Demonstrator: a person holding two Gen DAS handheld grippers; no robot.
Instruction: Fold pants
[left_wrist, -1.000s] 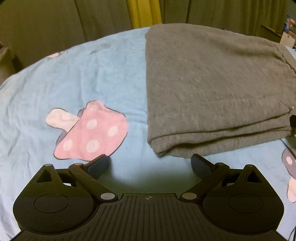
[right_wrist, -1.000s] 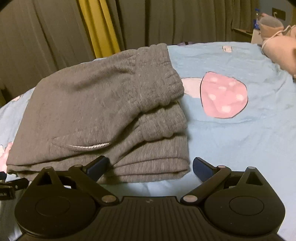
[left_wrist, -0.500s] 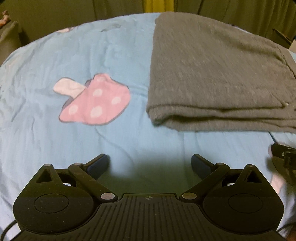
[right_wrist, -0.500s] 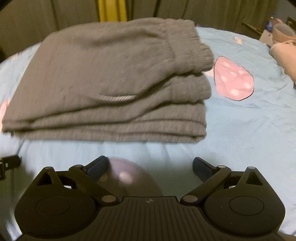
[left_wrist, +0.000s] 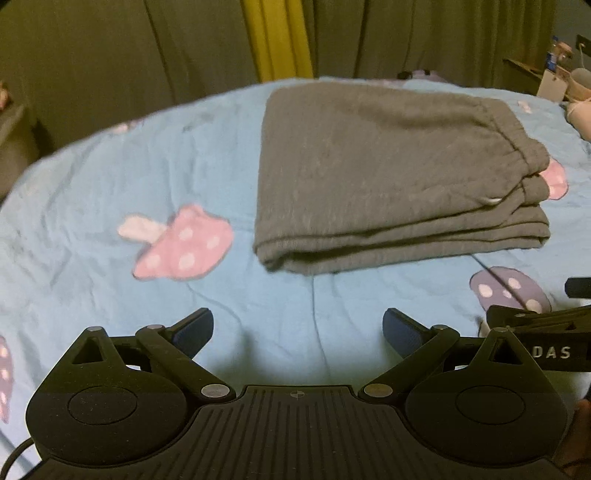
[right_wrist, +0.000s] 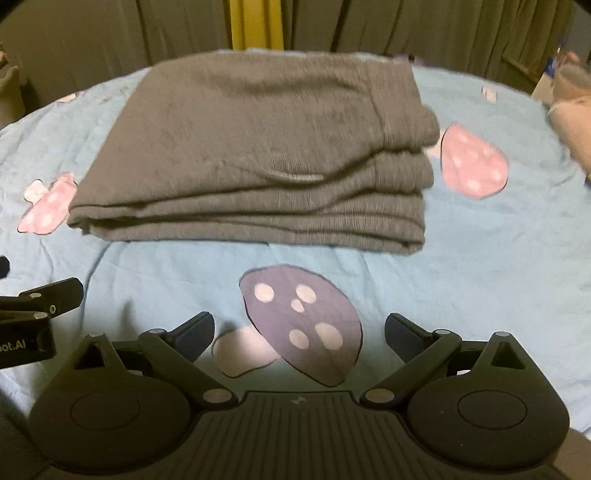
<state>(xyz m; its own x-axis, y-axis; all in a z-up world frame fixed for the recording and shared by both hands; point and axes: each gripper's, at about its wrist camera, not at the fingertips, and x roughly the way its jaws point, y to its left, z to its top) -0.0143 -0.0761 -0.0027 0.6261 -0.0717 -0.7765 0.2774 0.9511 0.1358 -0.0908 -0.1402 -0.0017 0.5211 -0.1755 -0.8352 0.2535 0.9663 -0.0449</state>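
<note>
pants (left_wrist: 391, 177) folded flat on bed sheet (left_wrist: 92, 206) | L gripper (left_wrist: 297, 332) jaws apart, empty | R gripper (right_wrist: 299, 332) jaws apart, empty, both clear of cloth

Dim warm indoor light, soft motion blur, strong fisheye bend at edges, corners dark.

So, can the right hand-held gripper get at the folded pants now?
Probably yes. The right hand-held gripper is open and empty, and only bare bedsheet lies between it and the near edge of the folded pants.
</note>
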